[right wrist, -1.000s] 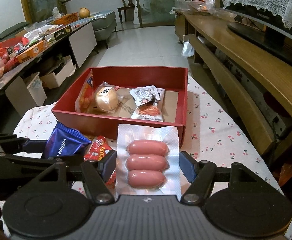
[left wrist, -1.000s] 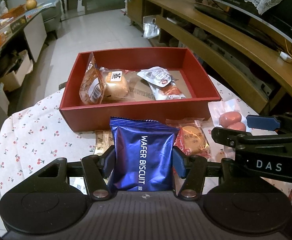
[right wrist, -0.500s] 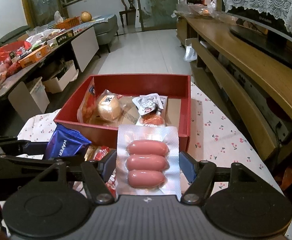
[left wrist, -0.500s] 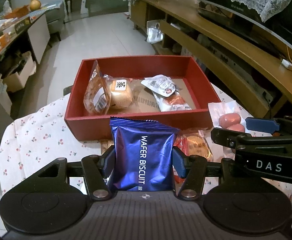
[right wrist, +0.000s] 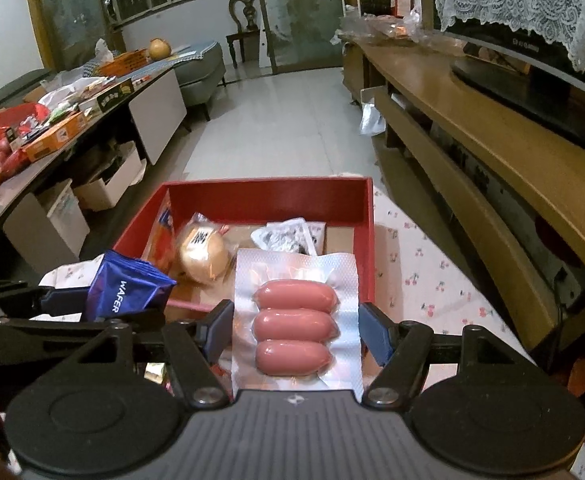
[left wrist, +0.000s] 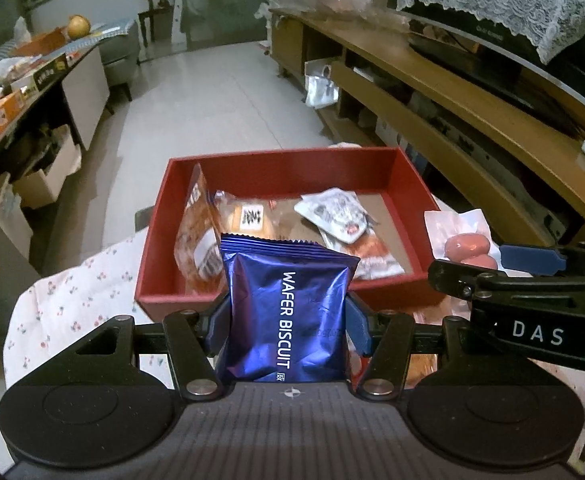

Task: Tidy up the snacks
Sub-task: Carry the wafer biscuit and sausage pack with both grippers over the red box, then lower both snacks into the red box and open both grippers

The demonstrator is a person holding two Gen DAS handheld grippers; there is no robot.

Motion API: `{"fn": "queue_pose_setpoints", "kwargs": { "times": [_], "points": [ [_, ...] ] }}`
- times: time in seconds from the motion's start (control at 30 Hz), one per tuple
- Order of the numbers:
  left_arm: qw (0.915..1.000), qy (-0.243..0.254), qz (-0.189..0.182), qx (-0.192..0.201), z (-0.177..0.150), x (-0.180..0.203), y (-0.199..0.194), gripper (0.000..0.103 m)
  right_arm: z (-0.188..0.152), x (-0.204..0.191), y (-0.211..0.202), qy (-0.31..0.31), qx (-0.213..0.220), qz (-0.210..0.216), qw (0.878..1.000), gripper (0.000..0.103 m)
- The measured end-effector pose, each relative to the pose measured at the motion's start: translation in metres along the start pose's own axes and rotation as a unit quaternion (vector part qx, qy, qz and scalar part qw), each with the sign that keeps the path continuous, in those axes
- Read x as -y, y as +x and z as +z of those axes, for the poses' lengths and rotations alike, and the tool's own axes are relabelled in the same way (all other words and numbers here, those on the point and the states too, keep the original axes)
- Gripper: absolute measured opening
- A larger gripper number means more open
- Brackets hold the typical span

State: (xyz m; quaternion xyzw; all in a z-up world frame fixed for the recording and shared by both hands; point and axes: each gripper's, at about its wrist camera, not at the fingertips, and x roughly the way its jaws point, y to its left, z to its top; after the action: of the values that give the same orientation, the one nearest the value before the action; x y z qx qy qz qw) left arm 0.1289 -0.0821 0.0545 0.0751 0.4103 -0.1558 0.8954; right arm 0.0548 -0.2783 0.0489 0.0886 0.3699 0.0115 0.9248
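Holding two snacks just in front of red box on table. Our left gripper clamped on blue wafer biscuit pack, pack upright before box's near wall. Our right gripper pinching sausage pack by its edges, over box's near-right corner. Inside box: bun, couple of wrapped snacks.

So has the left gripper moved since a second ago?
Yes. The left gripper, holding the wafer pack, has risen and advanced toward the red box.
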Motion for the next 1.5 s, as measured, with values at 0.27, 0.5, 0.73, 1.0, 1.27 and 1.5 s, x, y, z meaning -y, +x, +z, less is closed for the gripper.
{"fn": "queue_pose_setpoints", "kwargs": {
  "times": [0.27,0.5,0.73,1.0,1.27,1.5],
  "points": [
    [0.9999,-0.006,0.01,0.009,0.019,-0.007,0.013,0.064,0.021,-0.001,0.017,0.006,0.008,-0.001,1.0,0.07],
    [0.9997,-0.001,0.02,0.017,0.031,-0.006,0.022,0.064,0.032,0.003,0.03,0.014,0.012,-0.003,1.0,0.07],
    [0.9995,-0.005,0.026,0.018,0.04,-0.008,0.031,0.064,0.041,0.005,0.041,0.018,0.015,-0.004,1.0,0.07],
    [0.9992,-0.004,0.036,0.017,0.046,-0.007,0.044,0.064,0.047,0.008,0.056,0.02,0.015,-0.004,1.0,0.07],
    [0.9988,-0.004,0.047,0.011,0.049,-0.008,0.061,0.064,0.051,0.009,0.076,0.018,0.009,-0.008,1.0,0.07],
    [0.9984,-0.004,0.057,0.005,0.049,-0.009,0.072,0.064,0.051,0.011,0.092,0.018,0.003,-0.008,1.0,0.07]
  ]
}}
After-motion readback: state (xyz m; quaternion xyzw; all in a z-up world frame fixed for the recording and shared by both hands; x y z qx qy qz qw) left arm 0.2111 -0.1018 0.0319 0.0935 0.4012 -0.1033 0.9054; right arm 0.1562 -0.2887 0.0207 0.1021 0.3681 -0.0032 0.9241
